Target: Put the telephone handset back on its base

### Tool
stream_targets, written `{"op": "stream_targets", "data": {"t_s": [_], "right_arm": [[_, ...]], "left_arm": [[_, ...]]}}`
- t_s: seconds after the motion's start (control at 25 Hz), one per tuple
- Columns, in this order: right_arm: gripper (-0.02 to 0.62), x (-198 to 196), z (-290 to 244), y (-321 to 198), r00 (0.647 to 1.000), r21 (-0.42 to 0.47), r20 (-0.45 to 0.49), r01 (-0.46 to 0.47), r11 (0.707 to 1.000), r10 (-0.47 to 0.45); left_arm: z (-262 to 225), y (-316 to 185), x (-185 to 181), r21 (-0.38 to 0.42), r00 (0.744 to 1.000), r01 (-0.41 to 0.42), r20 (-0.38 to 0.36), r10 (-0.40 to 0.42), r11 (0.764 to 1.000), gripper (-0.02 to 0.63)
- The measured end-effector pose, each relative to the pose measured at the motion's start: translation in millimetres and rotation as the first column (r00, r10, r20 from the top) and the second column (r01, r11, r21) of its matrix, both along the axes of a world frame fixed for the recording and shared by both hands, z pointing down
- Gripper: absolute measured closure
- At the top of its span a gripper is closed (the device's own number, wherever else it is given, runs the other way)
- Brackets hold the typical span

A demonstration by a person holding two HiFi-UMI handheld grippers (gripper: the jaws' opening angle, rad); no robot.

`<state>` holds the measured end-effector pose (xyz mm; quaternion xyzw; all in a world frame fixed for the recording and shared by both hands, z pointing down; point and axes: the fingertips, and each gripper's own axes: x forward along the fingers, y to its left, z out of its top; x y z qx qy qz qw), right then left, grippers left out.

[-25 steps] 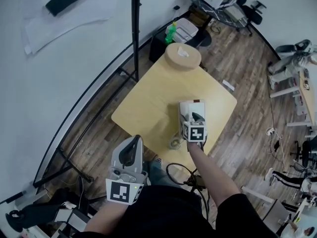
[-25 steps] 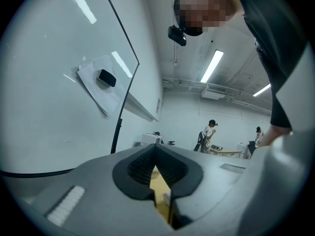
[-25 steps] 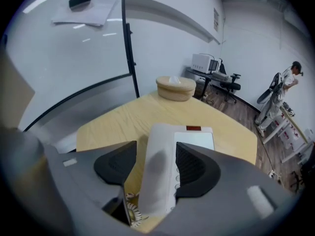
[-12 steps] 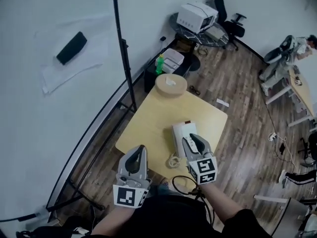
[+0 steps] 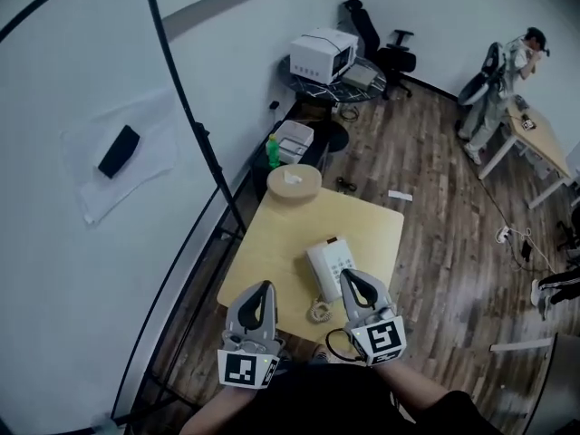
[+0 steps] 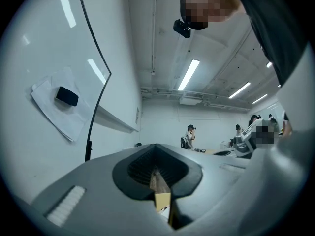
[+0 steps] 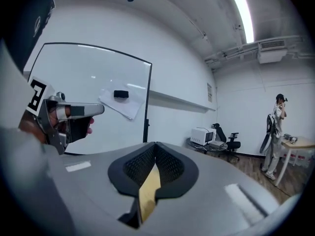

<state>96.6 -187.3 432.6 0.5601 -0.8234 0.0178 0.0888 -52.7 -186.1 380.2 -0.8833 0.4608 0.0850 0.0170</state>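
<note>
The white telephone [image 5: 328,267] lies on the yellow surface [image 5: 272,243], its long axis pointing away from the person and its coiled cord [image 5: 319,312] at its near end. Its print is too small to read. The left tongs [image 5: 265,286] and right tongs [image 5: 350,275] are pressed together and empty, by that near end.

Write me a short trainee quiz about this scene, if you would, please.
1. Which gripper is nearer the telephone?
2. True or false: the jaws of the left gripper stand apart.
3. The telephone rests on: A the floor, B the table, C the chair.
Key: 1 the right gripper; 2 false, they are together; 3 B.
</note>
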Motion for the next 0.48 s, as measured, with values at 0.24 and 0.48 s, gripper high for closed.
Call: {"op": "stream_targets", "data": {"t_s": [0.24, 0.48], "right_arm": [[0.588, 5, -16, 11, 0.999, 0.055, 0.036, -0.009, 0.998, 0.007], [0.588, 8, -21, 13, 0.999, 0.07, 0.049, -0.016, 0.997, 0.013]], "left_arm": [[-11, 0, 8, 0.023, 1.0, -0.011, 0.015, 0.01, 1.0, 0.606], [-17, 1, 10, 0.04, 1.0, -0.012, 0.014, 0.011, 0.999, 0.606]]}}
